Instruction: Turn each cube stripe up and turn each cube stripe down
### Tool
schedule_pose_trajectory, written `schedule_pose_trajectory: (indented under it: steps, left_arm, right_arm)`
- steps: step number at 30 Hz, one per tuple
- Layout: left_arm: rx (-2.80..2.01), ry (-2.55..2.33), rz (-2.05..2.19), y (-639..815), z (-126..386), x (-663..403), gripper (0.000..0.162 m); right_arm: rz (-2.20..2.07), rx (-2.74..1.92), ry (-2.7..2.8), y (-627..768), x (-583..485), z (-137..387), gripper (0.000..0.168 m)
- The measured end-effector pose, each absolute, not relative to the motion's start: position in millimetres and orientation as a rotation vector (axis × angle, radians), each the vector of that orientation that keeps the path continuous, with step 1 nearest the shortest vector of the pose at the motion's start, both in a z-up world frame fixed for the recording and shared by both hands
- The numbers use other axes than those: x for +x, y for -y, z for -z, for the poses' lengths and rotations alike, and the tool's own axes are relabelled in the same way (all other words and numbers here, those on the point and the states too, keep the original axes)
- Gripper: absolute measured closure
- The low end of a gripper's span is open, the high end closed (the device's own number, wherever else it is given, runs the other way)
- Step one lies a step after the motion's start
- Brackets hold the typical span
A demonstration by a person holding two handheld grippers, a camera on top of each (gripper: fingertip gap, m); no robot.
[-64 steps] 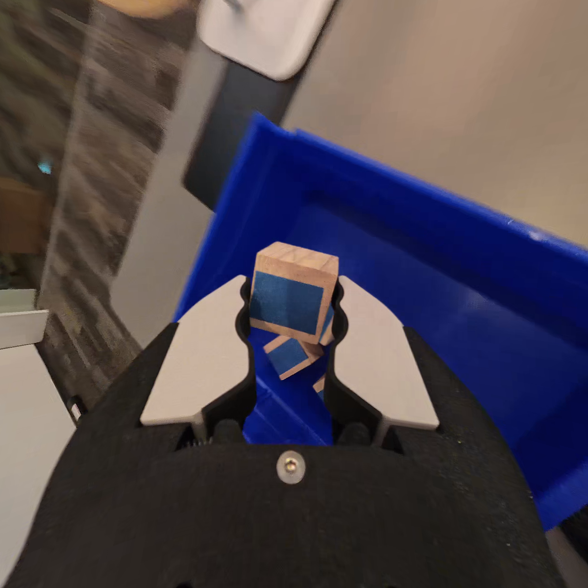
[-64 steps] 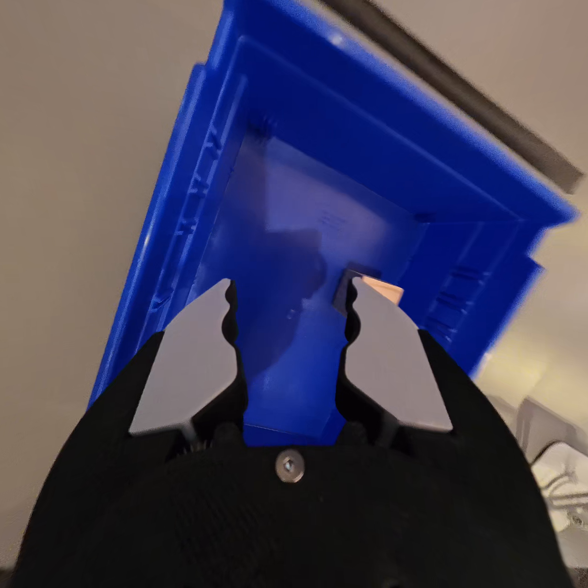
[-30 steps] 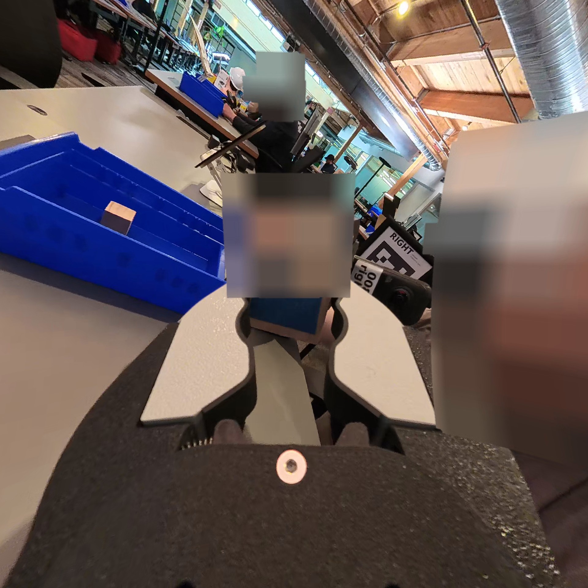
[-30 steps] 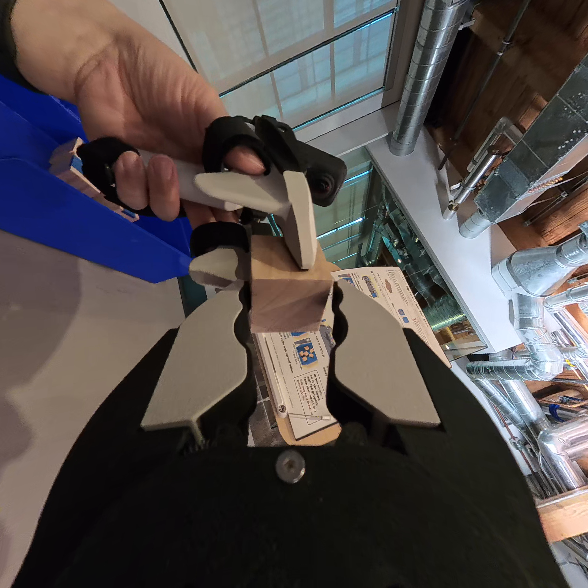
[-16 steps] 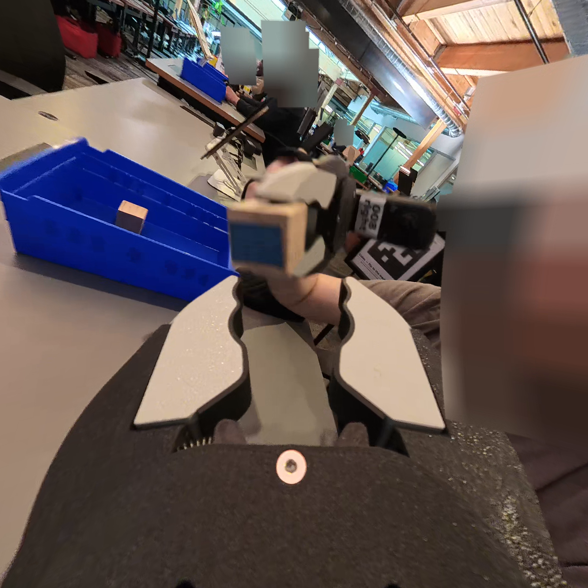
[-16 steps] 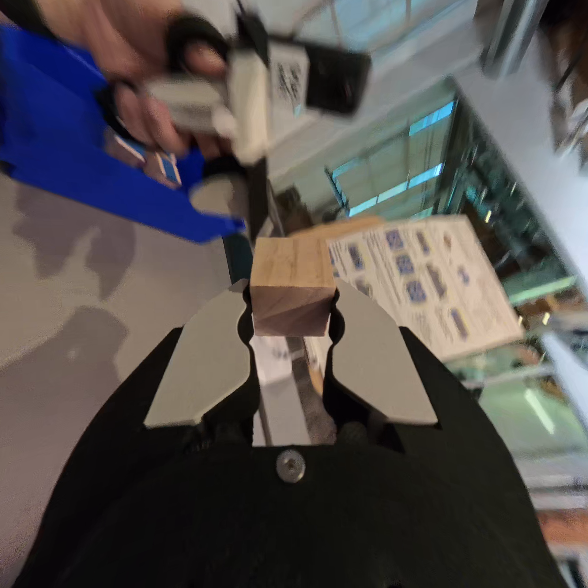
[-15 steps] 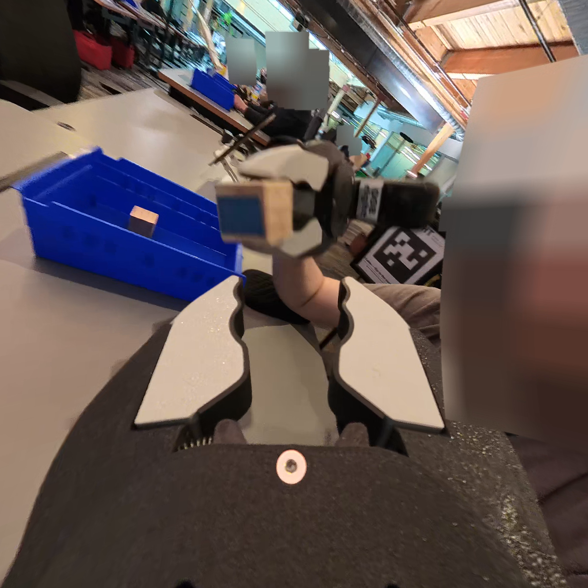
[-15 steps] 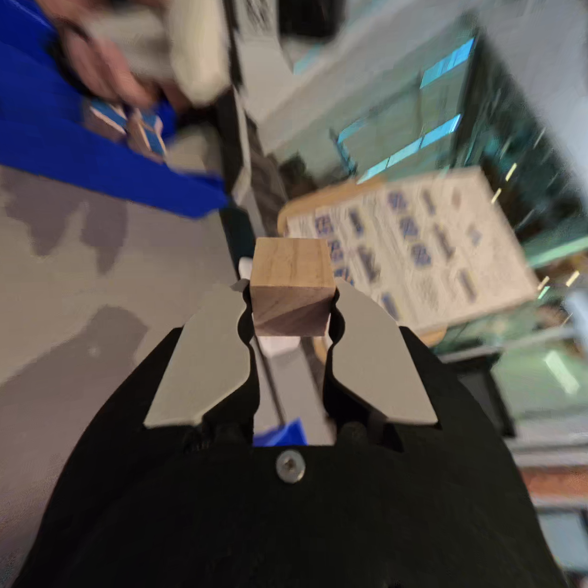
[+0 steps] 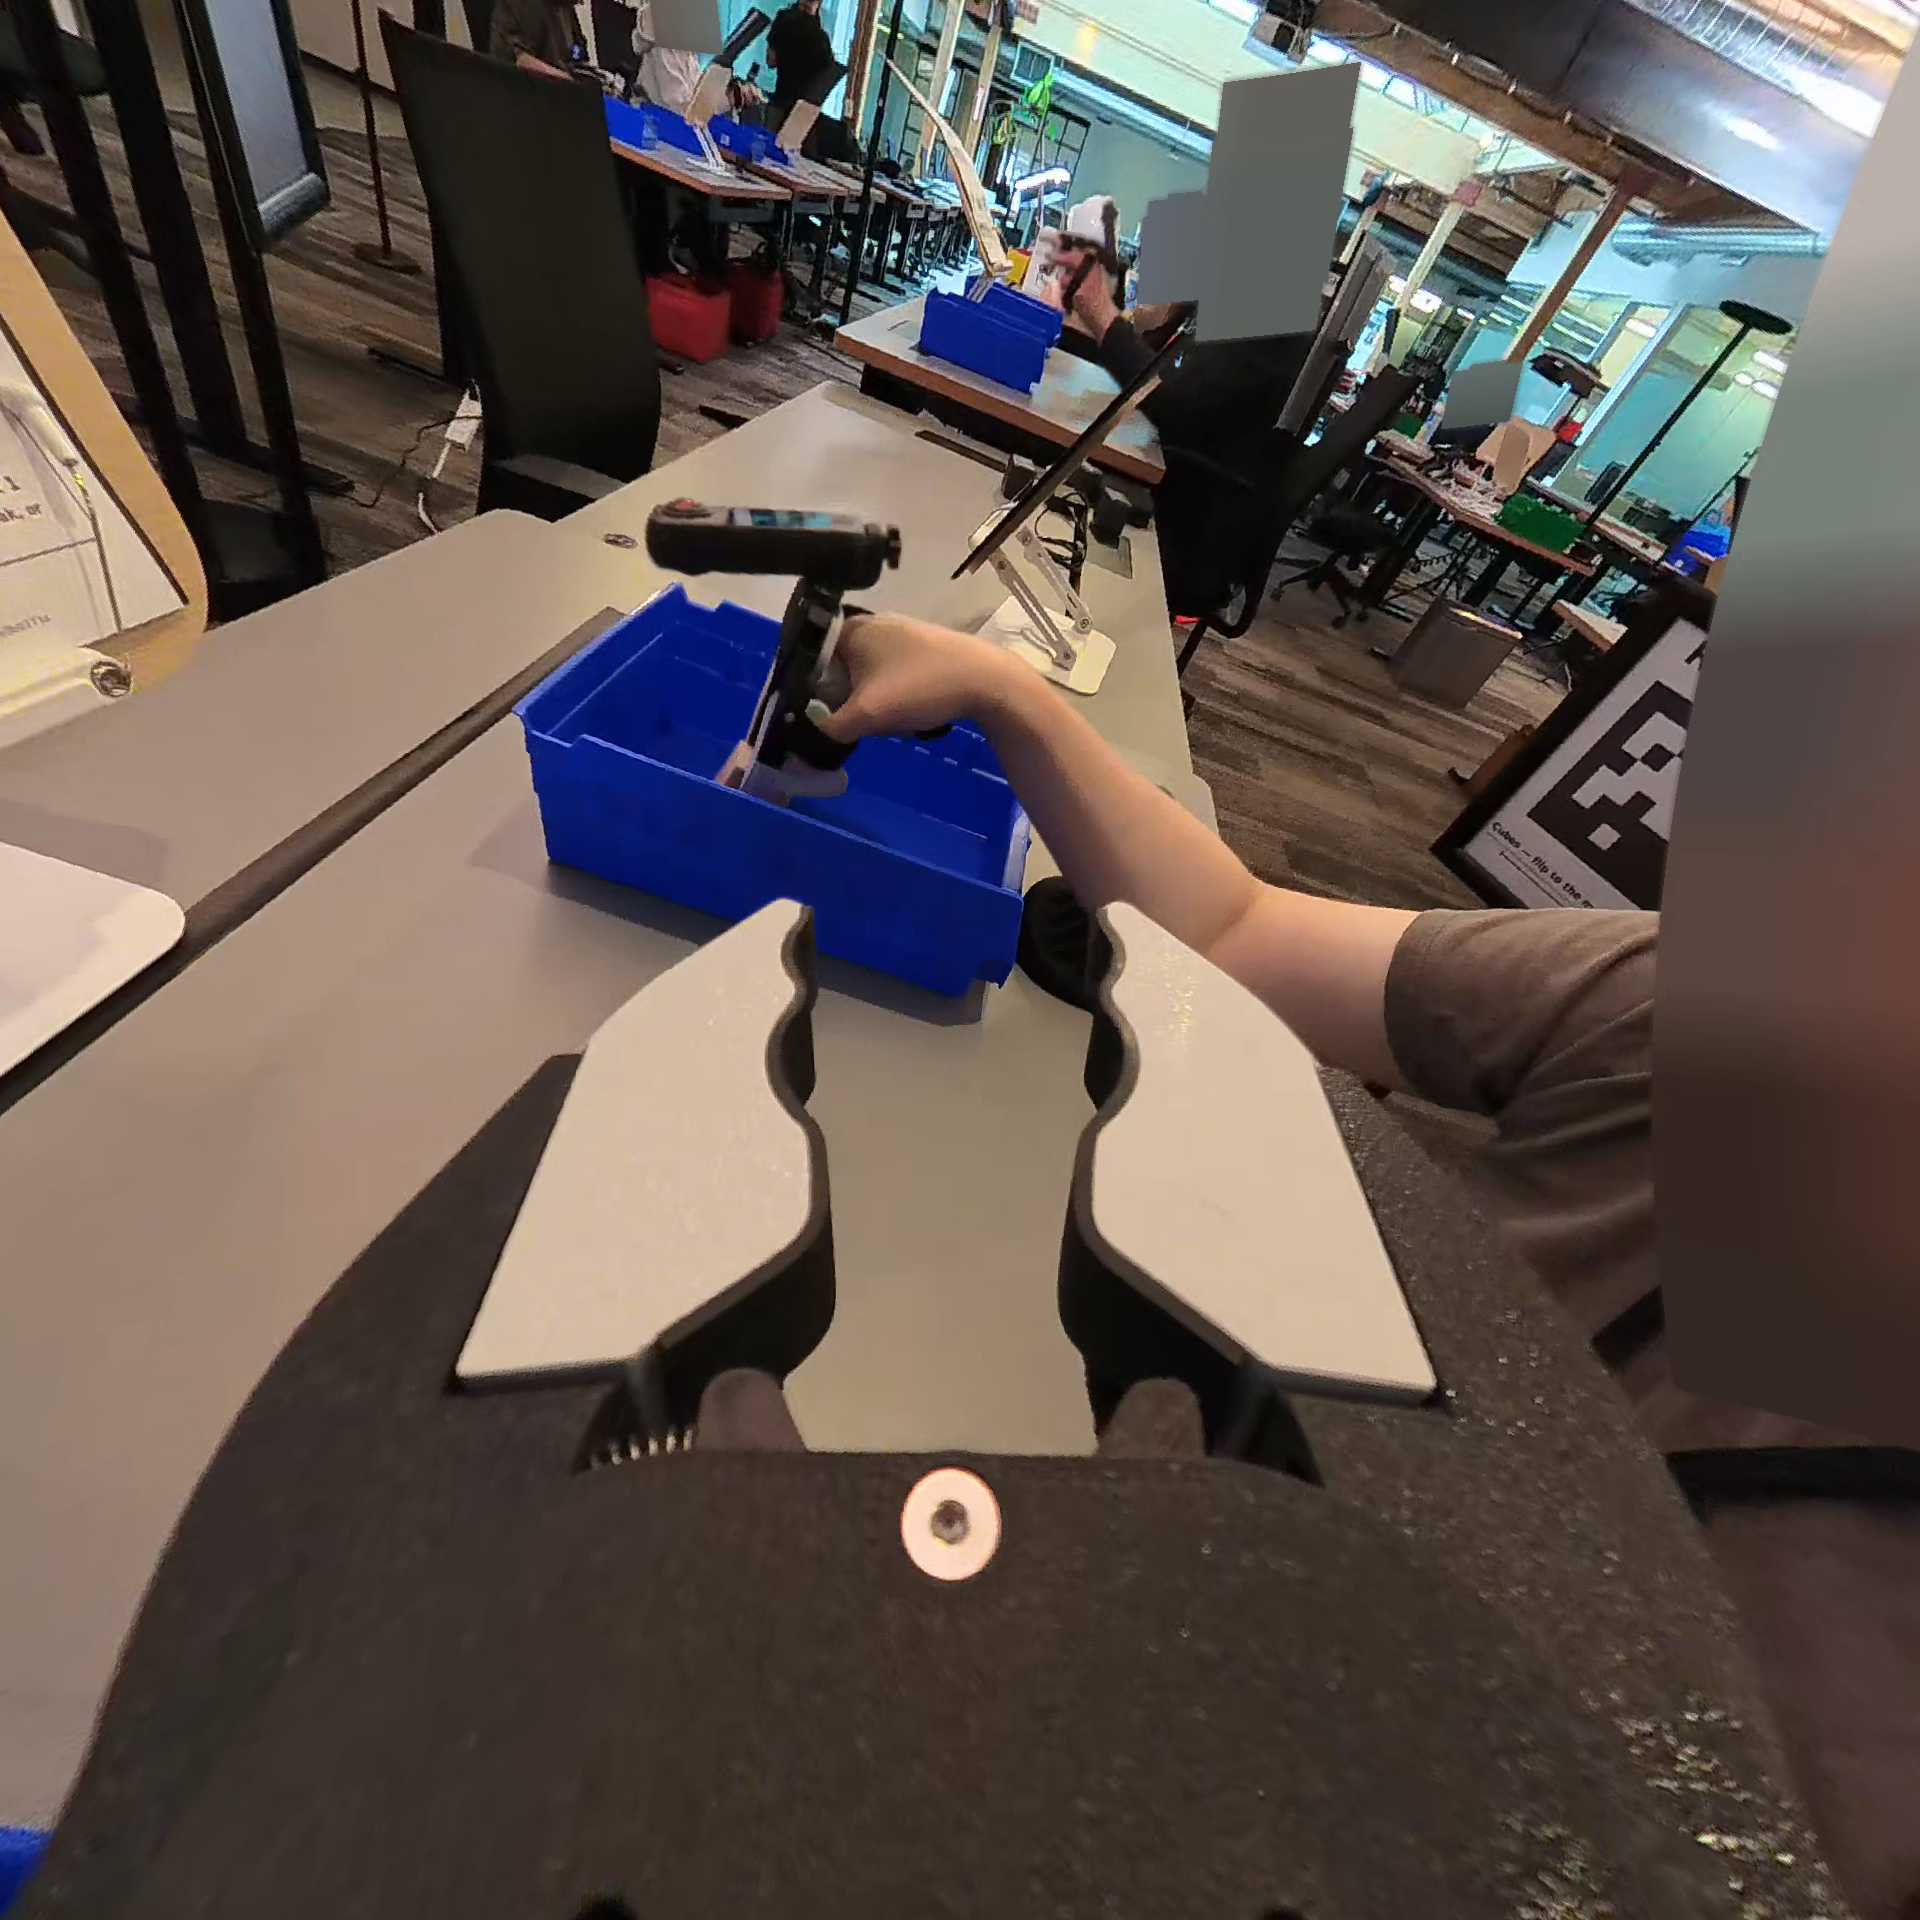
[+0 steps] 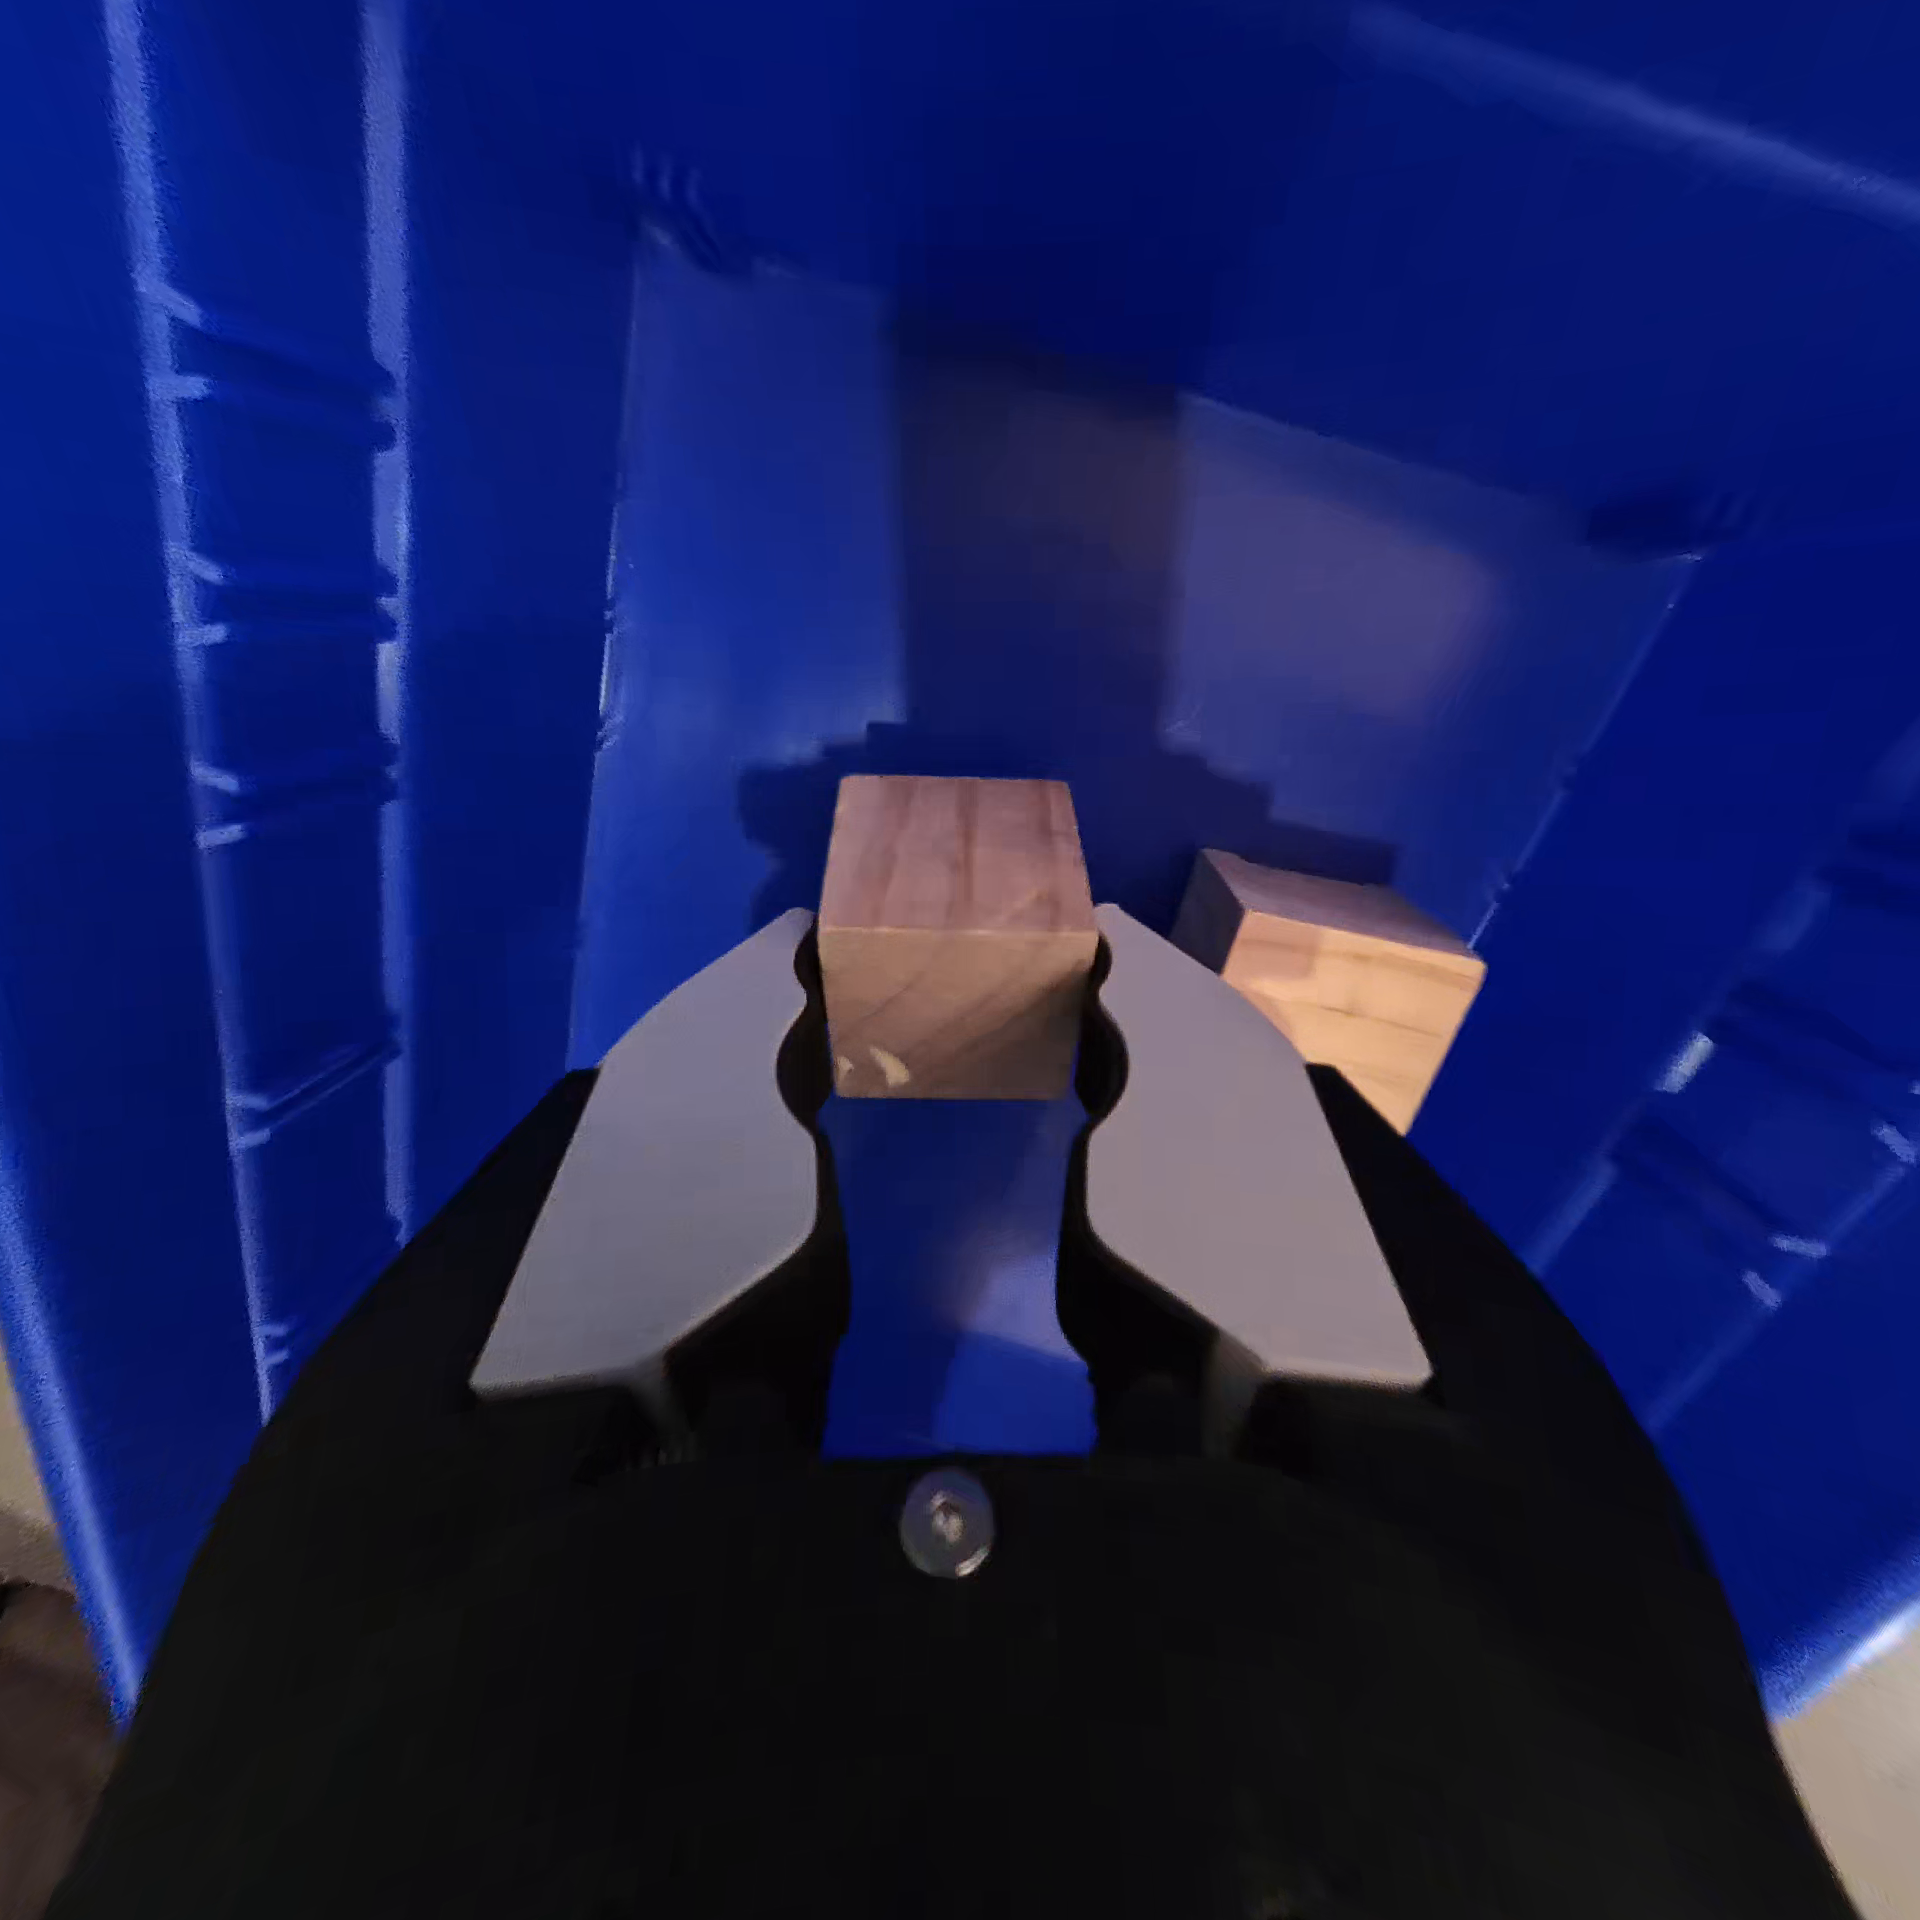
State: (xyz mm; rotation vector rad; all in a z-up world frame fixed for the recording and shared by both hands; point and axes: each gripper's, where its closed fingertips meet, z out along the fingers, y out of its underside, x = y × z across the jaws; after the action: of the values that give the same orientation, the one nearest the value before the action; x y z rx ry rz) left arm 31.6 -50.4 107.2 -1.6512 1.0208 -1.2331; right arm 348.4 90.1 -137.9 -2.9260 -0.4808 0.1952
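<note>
Right tool (image 10: 956,997) clamps a cube (image 10: 956,935) inside the bin (image 10: 312,623); left tool (image 9: 951,997) gapes empty. Releasing crookedly could tip it against the neighbouring cube (image 10: 1340,987).

Printed matter appears on a framed black-and-white code sign (image 9: 1621,769) at right and a board (image 9: 62,499) at left.

Grey table (image 9: 312,1039) — tablet stand (image 9: 1039,613), black chair (image 9: 520,260) behind.
</note>
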Motion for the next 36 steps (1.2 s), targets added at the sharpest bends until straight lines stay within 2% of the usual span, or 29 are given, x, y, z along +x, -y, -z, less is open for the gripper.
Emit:
schedule_pose_trajectory:
  steps: [13, 15, 20, 24, 31, 35, 36]
  left_arm:
    - [-1.677, -1.102, 1.191, 57.9, -97.4, 39.9, 0.113]
    - [-1.676, -1.097, 1.206, 58.3, -99.6, 37.2, 0.112]
    - [-1.674, -1.067, 1.103, 51.8, -111.2, 4.3, 0.112]
    - [-1.779, -0.817, 0.720, 3.0, -110.7, -71.8, 0.118]
    - [-2.036, -0.558, 0.303, -45.0, -63.1, -182.3, 0.118]
    - [-2.317, -0.520, 0.315, -51.6, -8.4, -195.7, 0.118]
    - [-2.340, -0.584, 0.319, -52.8, 2.7, -193.0, 0.122]
  right_arm:
    - [-0.041, -2.963, 0.410, -92.8, 357.4, 148.4, 0.118]
    - [-0.033, -2.930, 0.425, -94.9, 355.5, 141.0, 0.111]
    - [-0.006, -2.776, 0.470, -98.3, 347.3, 101.5, 0.109]
    - [-0.034, -2.681, 0.531, -94.6, 332.3, 76.6, 0.110]
    - [-0.046, -2.683, 0.600, -90.7, 320.5, 79.4, 0.110]
    - [-0.034, -2.706, 0.613, -90.3, 321.5, 86.2, 0.110]
    - [-0.035, -2.706, 0.624, -90.1, 321.1, 87.0, 0.109]
